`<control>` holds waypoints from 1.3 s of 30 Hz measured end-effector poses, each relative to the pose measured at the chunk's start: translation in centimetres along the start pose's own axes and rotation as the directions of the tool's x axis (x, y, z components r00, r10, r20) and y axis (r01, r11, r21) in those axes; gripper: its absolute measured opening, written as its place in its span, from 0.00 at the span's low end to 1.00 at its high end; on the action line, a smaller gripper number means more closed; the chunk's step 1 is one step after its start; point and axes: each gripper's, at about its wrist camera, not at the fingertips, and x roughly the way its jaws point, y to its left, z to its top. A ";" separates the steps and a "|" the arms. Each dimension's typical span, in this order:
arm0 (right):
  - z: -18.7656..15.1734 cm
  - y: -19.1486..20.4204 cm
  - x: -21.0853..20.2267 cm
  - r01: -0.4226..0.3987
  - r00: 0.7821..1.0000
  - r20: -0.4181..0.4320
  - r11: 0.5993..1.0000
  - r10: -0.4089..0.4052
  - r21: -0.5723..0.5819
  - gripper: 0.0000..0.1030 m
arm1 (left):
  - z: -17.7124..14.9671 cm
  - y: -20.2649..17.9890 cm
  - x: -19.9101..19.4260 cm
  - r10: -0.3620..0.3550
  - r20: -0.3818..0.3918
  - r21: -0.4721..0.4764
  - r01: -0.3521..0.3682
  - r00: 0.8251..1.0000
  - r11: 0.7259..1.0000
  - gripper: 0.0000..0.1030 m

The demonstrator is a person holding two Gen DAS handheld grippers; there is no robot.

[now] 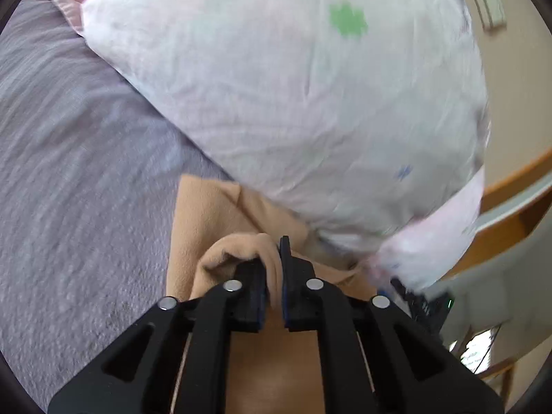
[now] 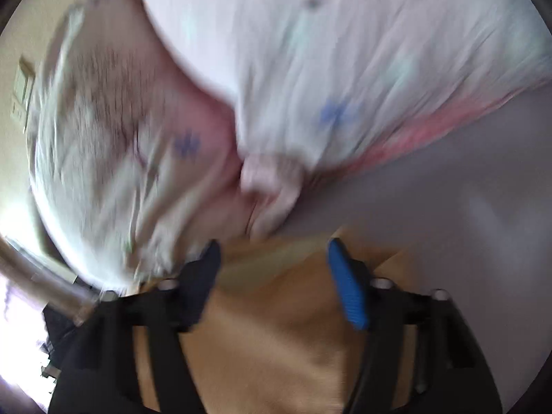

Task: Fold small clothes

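Lavender textured bedspread (image 1: 69, 172) carries a tan fleece garment (image 1: 207, 214) beside a white floral pillow (image 1: 293, 86).
Left gripper (image 1: 274, 269) pinches a garment fold; right gripper (image 2: 272, 269) hovers spread over it.

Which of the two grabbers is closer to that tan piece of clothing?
Left. The left gripper has its jaws pinched shut on a fold of the tan garment, touching it. The right gripper is over the same cloth with its jaws spread apart, gripping nothing; blur hides whether it touches.
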 end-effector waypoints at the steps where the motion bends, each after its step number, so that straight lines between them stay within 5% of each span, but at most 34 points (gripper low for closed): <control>1: -0.1 0.0 -1.1 -0.043 0.999 0.011 0.999 0.043 -0.010 0.66 | 0.0 -0.2 -0.8 0.004 0.028 0.007 -0.004 1.000 1.000 0.35; 3: -0.6 0.1 -2.5 -0.090 0.996 -0.011 0.995 0.089 -0.041 0.66 | 0.0 -0.9 -2.7 0.035 0.084 0.042 -0.038 0.996 0.998 0.76; 9: -3.4 2.1 -1.7 -0.163 0.972 -0.193 0.974 0.131 -0.158 0.66 | -2.2 -1.5 -4.9 0.125 0.012 0.138 -0.126 0.992 0.982 0.77; 11: -3.4 1.7 -1.4 -0.104 0.981 -0.178 0.983 0.076 -0.151 0.65 | -2.8 -0.9 -4.8 0.152 -0.023 0.145 -0.147 0.988 0.979 0.77; 14: -0.6 1.4 -2.1 0.057 0.998 -0.035 0.991 -0.061 -0.118 0.62 | -4.1 -0.2 -5.0 0.171 -0.049 0.148 -0.162 0.984 0.976 0.77; 17: 0.8 0.2 -0.4 0.238 0.967 -0.051 0.955 -0.251 -0.176 0.59 | -4.8 0.2 -5.2 0.178 -0.073 0.165 -0.164 0.981 0.973 0.77; 18: 0.7 0.1 0.1 0.238 0.964 -0.076 0.955 -0.254 -0.176 0.57 | -4.9 0.0 -5.2 0.181 -0.079 0.173 -0.166 0.980 0.971 0.77; 19: 0.6 -0.1 0.6 0.231 0.963 -0.100 0.956 -0.251 -0.183 0.52 | -5.0 -0.2 -5.0 0.190 -0.086 0.185 -0.172 0.978 0.968 0.77; 21: 0.2 -0.1 1.7 0.238 0.953 -0.130 0.941 -0.274 -0.238 0.06 | -5.2 -0.3 -4.5 0.202 -0.100 0.198 -0.179 0.974 0.964 0.77; 23: 0.4 -0.7 1.2 0.290 0.947 -0.075 0.930 -0.313 -0.225 0.04 | -5.4 -0.2 -4.0 0.215 -0.119 0.202 -0.188 0.969 0.961 0.77; 28: 1.1 -2.1 -1.6 0.256 0.965 -0.021 0.954 -0.262 -0.160 0.11 | -5.7 -0.2 -3.7 0.222 -0.130 0.216 -0.190 0.966 0.958 0.77; 30: 0.4 -1.6 -3.5 0.200 0.978 -0.018 0.964 -0.206 -0.176 0.40 | -5.8 -0.2 -3.5 0.223 -0.132 0.220 -0.191 0.966 0.957 0.77; 33: -1.0 -0.6 -4.6 0.043 0.995 -0.074 0.979 -0.059 -0.200 0.50 | -5.8 -0.2 -3.5 0.226 -0.129 0.221 -0.194 0.966 0.956 0.77; 36: -2.6 -0.8 -2.3 0.109 0.965 -0.207 0.964 -0.161 -0.242 0.64 | -5.9 -0.5 -3.2 0.234 -0.123 0.226 -0.203 0.964 0.953 0.78; 39: -2.6 -0.6 -3.3 0.119 0.966 -0.193 0.959 -0.172 -0.257 0.64 | -6.2 -0.8 -2.9 0.241 -0.118 0.220 -0.211 0.963 0.952 0.77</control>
